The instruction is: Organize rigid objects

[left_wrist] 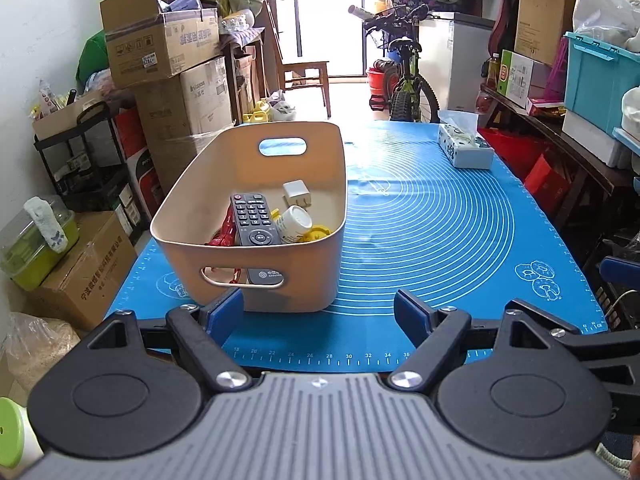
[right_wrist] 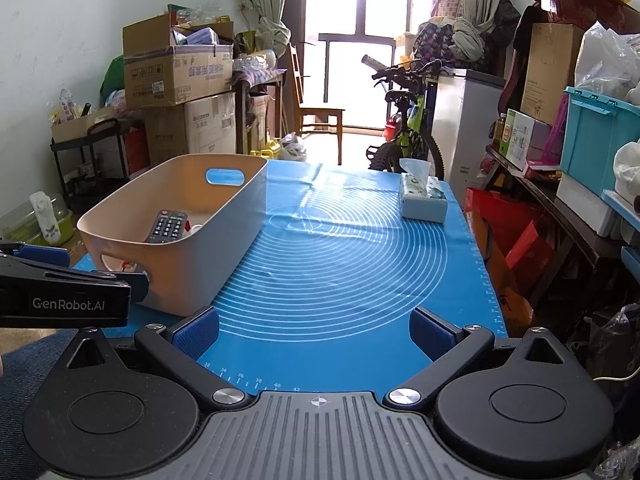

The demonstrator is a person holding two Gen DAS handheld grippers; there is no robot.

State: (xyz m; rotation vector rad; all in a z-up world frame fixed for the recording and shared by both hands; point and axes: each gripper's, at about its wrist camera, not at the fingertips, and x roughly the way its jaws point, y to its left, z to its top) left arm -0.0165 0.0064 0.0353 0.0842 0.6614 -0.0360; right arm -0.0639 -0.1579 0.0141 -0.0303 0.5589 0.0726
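Left wrist view, centre-left: beige plastic handled bin (left_wrist: 256, 216) holds a black remote control (left_wrist: 253, 219); I judge it light, stiff, best gripped by its rim. Both the left gripper (left_wrist: 318, 316) and the right gripper (right_wrist: 316, 332) gape wide, holding nothing.

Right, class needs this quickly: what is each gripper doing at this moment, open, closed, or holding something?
Left gripper: open, holding nothing, just in front of the beige bin.
Right gripper: open, holding nothing, above the blue mat.
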